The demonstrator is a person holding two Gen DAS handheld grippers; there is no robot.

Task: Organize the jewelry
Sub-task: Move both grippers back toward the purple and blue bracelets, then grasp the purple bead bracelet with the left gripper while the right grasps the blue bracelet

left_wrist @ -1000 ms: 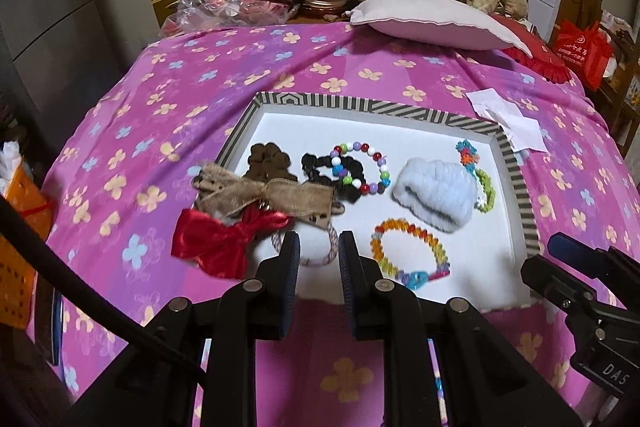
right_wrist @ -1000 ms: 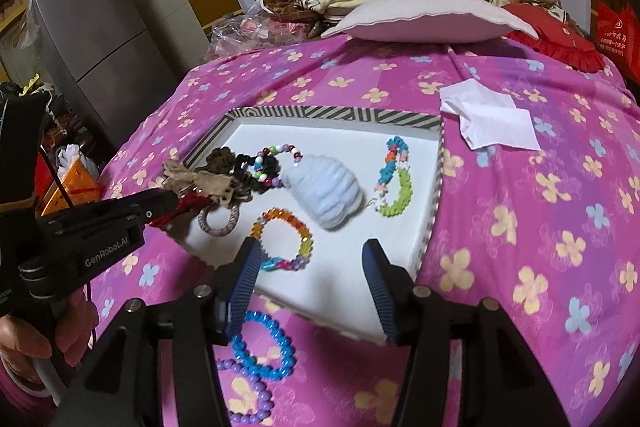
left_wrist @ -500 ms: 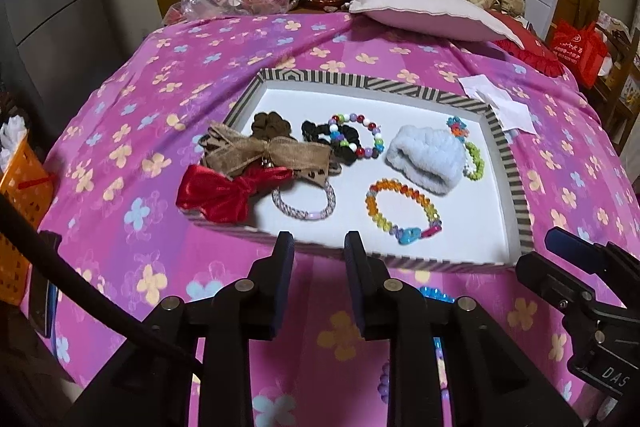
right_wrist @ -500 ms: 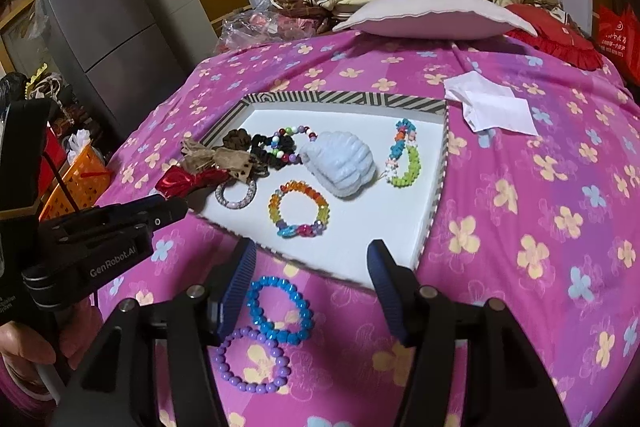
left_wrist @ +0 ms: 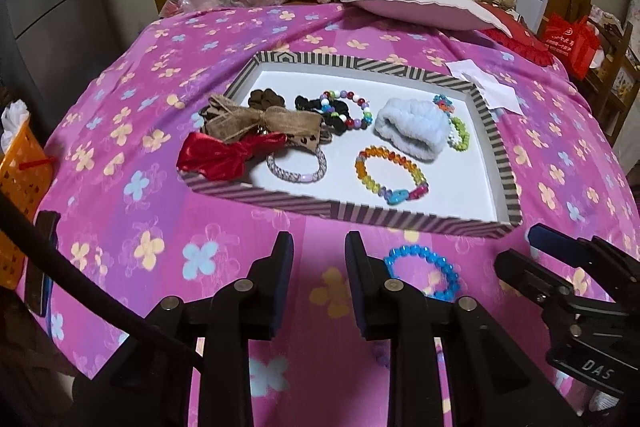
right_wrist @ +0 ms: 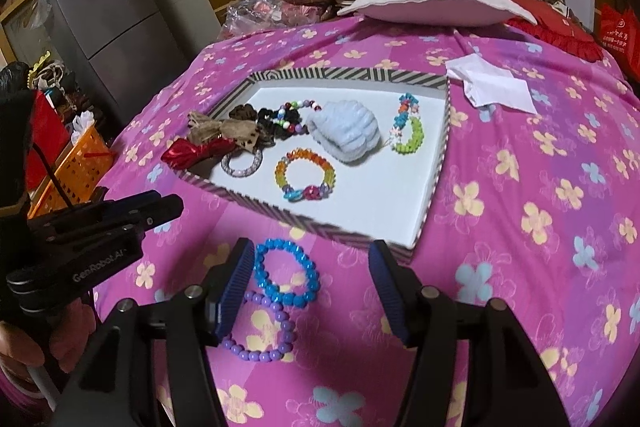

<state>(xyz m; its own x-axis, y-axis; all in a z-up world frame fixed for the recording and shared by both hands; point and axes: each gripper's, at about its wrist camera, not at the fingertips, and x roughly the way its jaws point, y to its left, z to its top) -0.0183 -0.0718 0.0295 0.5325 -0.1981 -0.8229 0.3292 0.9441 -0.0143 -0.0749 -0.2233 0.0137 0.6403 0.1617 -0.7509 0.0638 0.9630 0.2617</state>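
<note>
- The left tool [left_wrist: 318, 251] hangs over the pink flowered bedspread [left_wrist: 168, 75], its ribbed dark pads parted by a moderate gap with nothing between them.
- The right tool [right_wrist: 312, 267] stands wider apart, also empty; a glossy blue bead bracelet [right_wrist: 286, 275] lies on the bedspread between its fingers, just beside the left pad, with no pad pressing on it.
- Touching that one, a purple bracelet [right_wrist: 262, 335] of smooth round beads lies nearer the camera.
- Beyond both sits a shallow rectangular tray [left_wrist: 400, 219] with striped cardboard walls and a white floor.
- In it: a shiny red satin bow [left_wrist: 224, 155] over the near left corner, a coarse burlap bow [left_wrist: 260, 121], a brown scrunchie [left_wrist: 266, 99], a black scrunchie [left_wrist: 320, 107] under a ring of mixed glass-like beads [left_wrist: 348, 109], a woven pale hair tie [left_wrist: 296, 167], a faceted amber-and-orange bracelet [left_wrist: 390, 173], a fluffy pale blue knitted band [left_wrist: 412, 127] and a green beaded bracelet [left_wrist: 458, 131].
- A crumpled white paper [right_wrist: 492, 85] lies past the tray's far right corner.
</note>
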